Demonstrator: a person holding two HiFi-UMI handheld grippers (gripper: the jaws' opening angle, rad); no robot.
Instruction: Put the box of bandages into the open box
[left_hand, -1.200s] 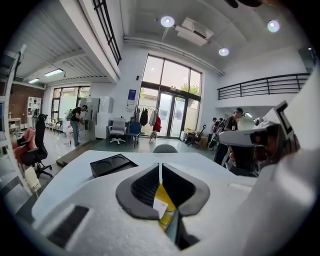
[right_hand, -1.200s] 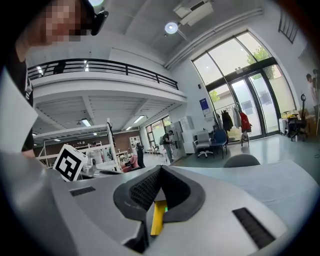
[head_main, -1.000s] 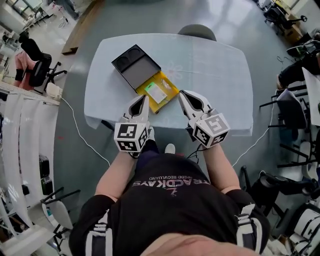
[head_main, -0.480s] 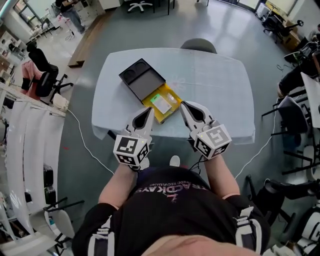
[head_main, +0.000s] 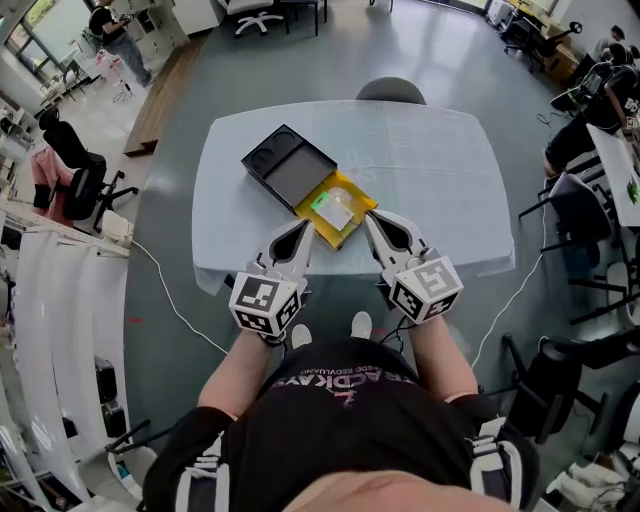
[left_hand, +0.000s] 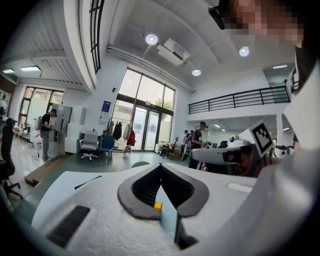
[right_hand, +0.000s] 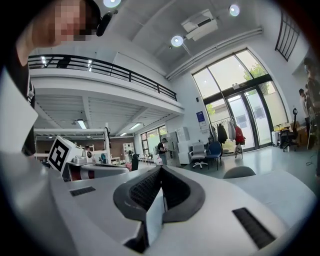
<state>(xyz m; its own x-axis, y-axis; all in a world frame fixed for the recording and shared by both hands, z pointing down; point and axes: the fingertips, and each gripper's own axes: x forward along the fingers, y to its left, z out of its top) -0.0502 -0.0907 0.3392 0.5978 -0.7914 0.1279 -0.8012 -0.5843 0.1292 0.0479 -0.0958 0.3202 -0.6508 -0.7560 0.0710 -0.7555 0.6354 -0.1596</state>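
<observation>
The task looks barely begun. The yellow box of bandages (head_main: 336, 208) lies on the white table (head_main: 440, 150), right against the black open box (head_main: 290, 165) but not inside it. It has yet to be gripped, lifted and set in. The left gripper (head_main: 303, 228) and right gripper (head_main: 372, 219) hang near it, one on each side. Each has its jaws pressed together, pinching nothing.

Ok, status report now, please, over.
Left gripper shut, right gripper shut, both empty. Yellow box on table against black open box, not held. Nothing in the way.
</observation>
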